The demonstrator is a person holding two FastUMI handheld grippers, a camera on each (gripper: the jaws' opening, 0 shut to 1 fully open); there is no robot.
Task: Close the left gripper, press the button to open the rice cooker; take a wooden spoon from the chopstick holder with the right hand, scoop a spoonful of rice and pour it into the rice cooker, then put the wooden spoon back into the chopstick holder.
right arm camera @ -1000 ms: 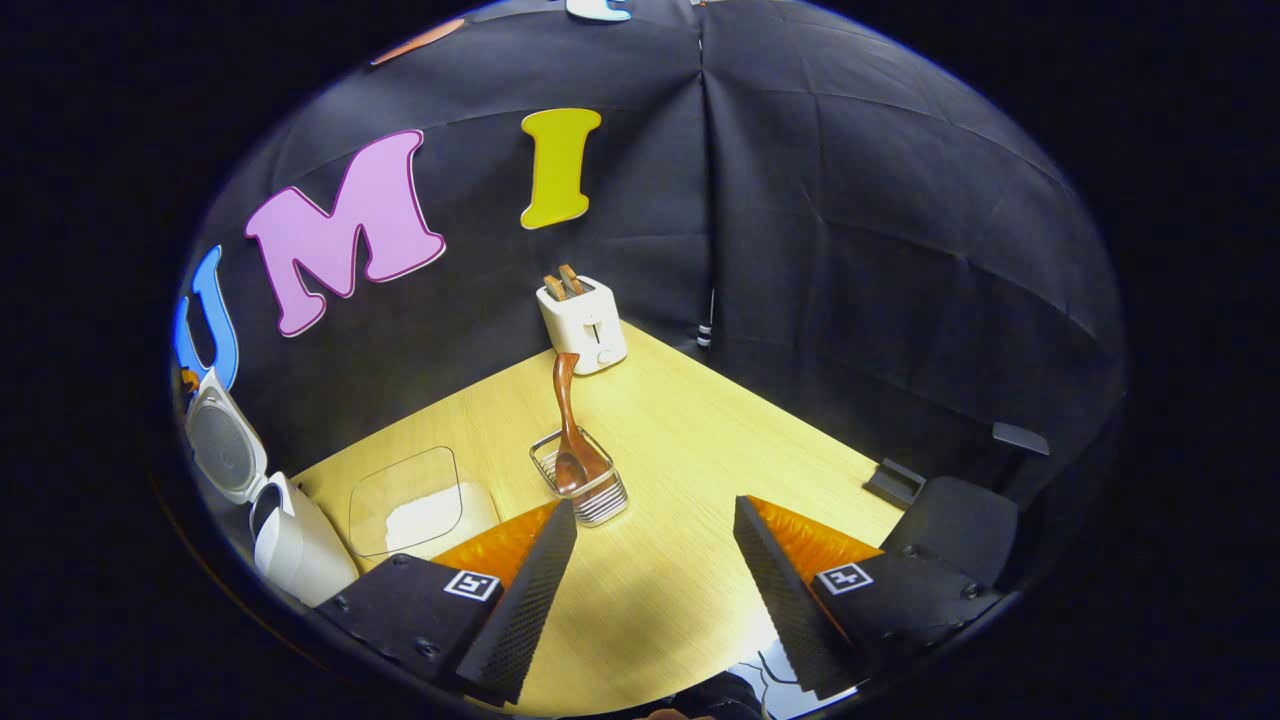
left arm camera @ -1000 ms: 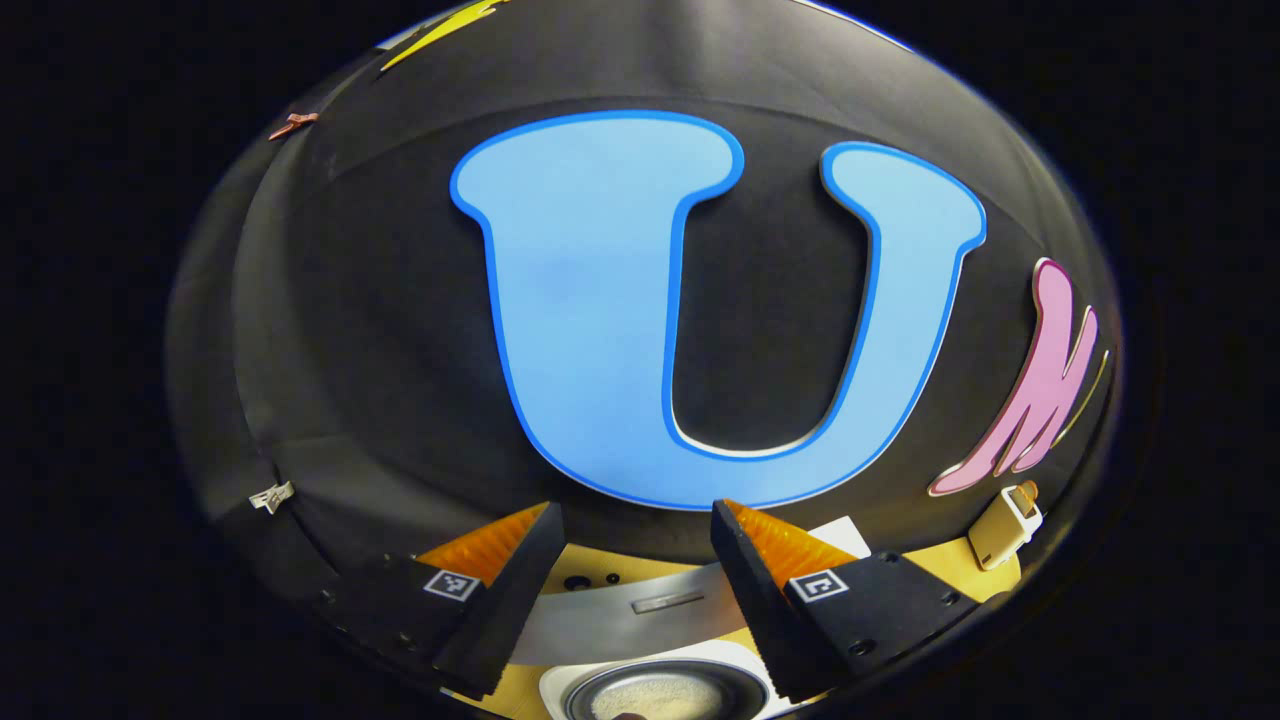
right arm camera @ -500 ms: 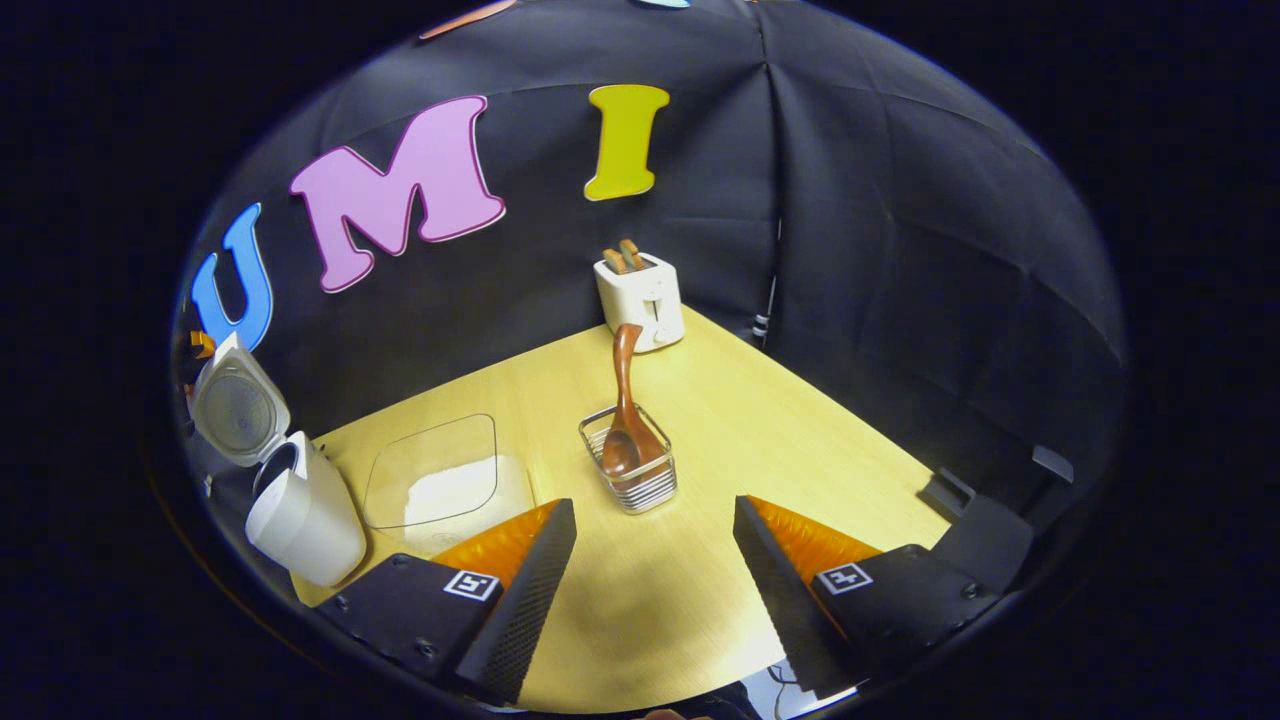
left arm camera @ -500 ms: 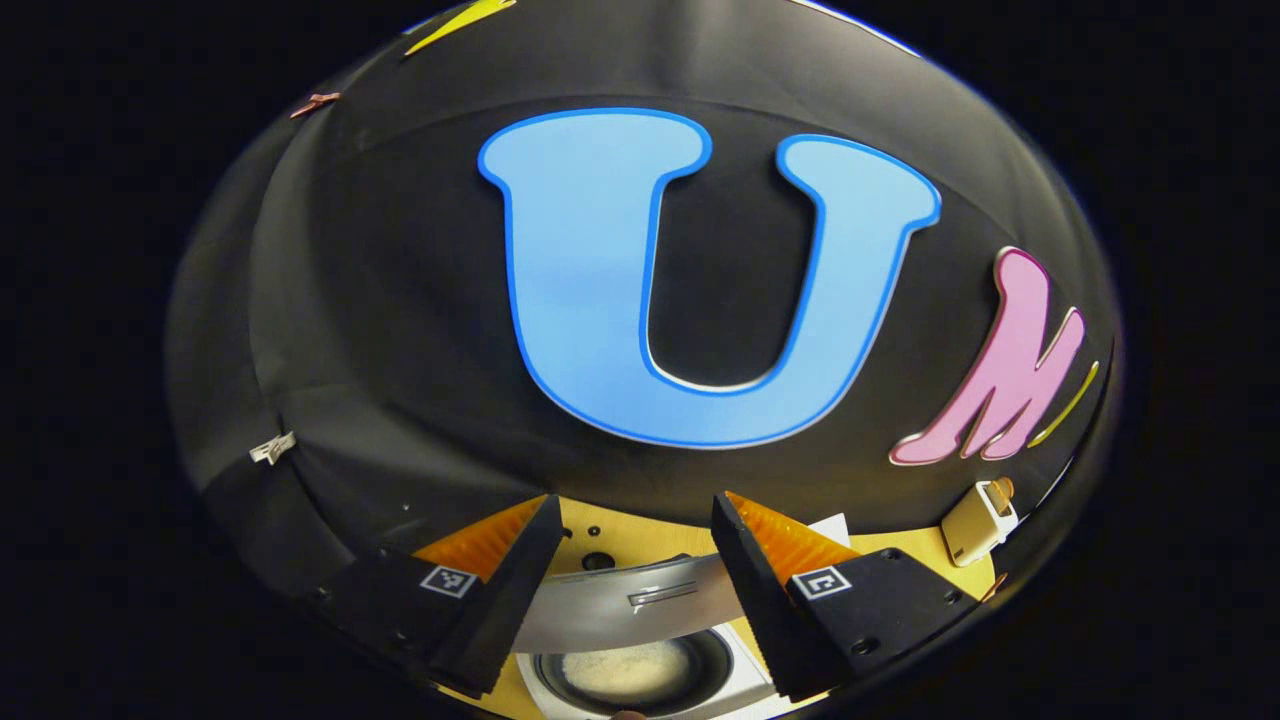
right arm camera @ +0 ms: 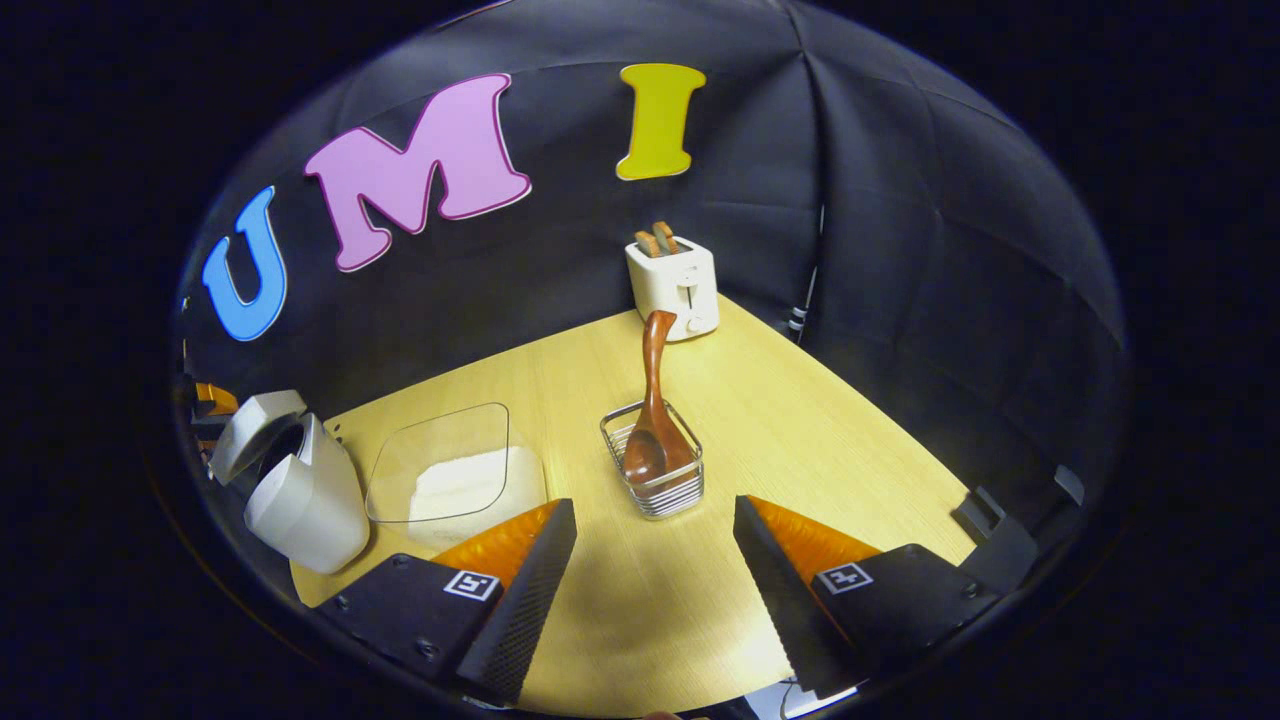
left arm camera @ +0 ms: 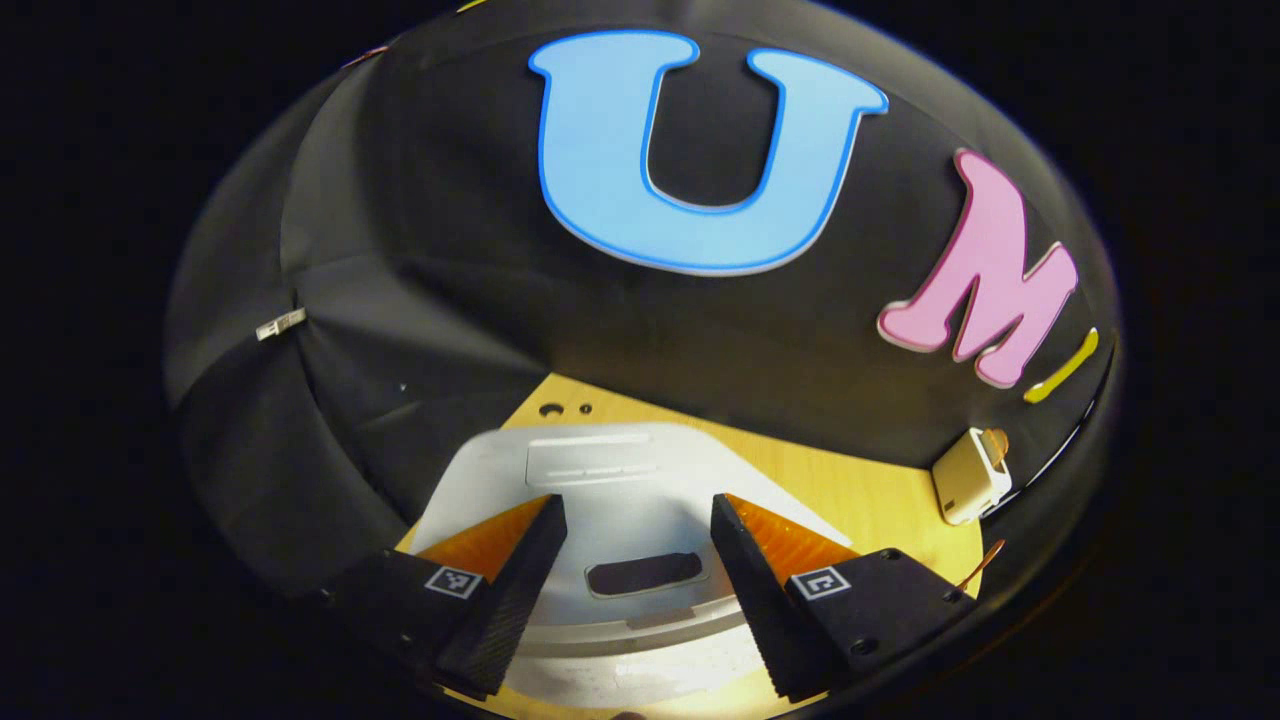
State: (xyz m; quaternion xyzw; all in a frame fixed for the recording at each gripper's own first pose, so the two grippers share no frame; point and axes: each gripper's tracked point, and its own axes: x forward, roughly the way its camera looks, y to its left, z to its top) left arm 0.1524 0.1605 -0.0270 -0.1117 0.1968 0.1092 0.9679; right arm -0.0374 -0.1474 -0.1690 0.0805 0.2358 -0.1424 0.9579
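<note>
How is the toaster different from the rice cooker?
The toaster is a boxy shape standing at the far corner of the table; the rice cooker is rounded and sits near the left edge. The toaster has two brown slices sticking out of its top, while the rice cooker has a hinged lid, partly lowered. Both are white and stand on the same wooden table.

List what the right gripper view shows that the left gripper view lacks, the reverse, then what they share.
Right gripper view: the wooden spoon standing in the chopstick holder, a glass dish of rice, and the open right gripper.
Left gripper view: the open left gripper above the cooker's lid, seen close up, and two holes in the table.
Both: the rice cooker, the toaster and the table.
</note>
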